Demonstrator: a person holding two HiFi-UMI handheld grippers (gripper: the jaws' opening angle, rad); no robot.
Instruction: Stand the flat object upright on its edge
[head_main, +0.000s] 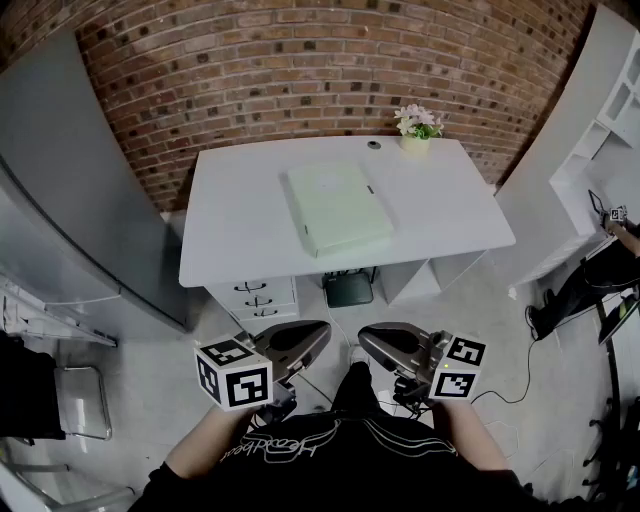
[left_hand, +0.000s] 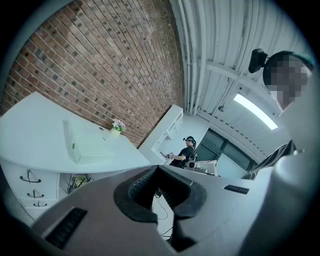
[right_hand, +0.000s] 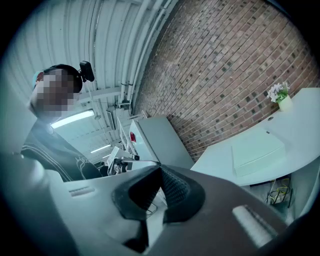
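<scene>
Left gripper (head_main: 312, 335) low at 7 o'clock, right gripper (head_main: 372, 340) at 5 o'clock, both close before the torso, tips angled toward each other. Jaws on each pressed together, empty.

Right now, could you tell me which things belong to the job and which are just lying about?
Job: pale green flat object, lying flat on white desk; left gripper and right gripper, both shut, empty.
Lying about: flower pot, drawer unit.

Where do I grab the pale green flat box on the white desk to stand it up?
Probably take the pale green flat box by its two long sides, left gripper from the left, right gripper from the right: it lies flat on the white desk, looks too wide for one gripper, both sides free.
</scene>
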